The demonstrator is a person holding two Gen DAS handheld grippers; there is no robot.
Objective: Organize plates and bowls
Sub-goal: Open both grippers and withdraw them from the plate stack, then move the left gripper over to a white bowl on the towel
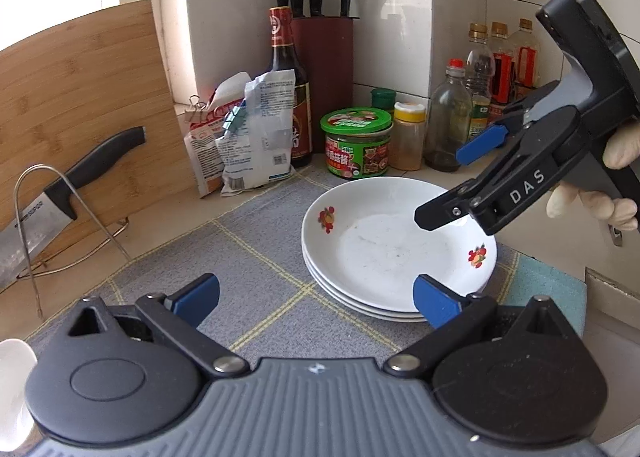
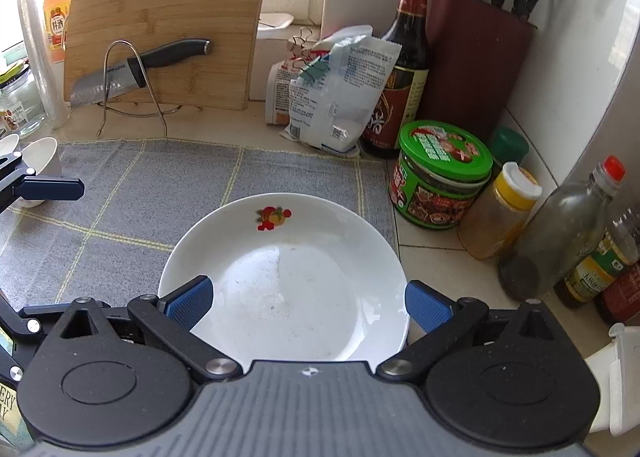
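Stack of white plates [image 1: 396, 253] sits on the grey checked mat [image 1: 248, 257], toward its right edge, near the jars and bottles at the back of the counter. Three rims count at the stack's near side in the left wrist view. Top plate [image 2: 288, 277] is empty, with red fruit prints on its rim.

Right gripper [image 2: 308, 301] hangs over the near edge of the stack, jaws spread wide, nothing between them; its blue pads [image 2: 190, 303] stand on either side of the top plate's near rim, and contact cannot be judged. In the left wrist view it comes in from the right, held by a gloved hand [image 1: 600, 185].

Left gripper [image 1: 316, 297] is released too, jaws wide apart, empty, over the mat to the left of the stack; its right pad overlaps the stack's near edge in view.

White bowls [image 2: 38, 161] sit at the mat's far left edge, behind the left gripper's finger in the right wrist view.

Background: green-lidded jar [image 1: 356, 143] just behind the plates, dark sauce bottle [image 1: 286, 85], knife block [image 1: 324, 85], cutting board [image 2: 164, 21] leaning upright with a knife [image 2: 136, 71] in a wire rack.
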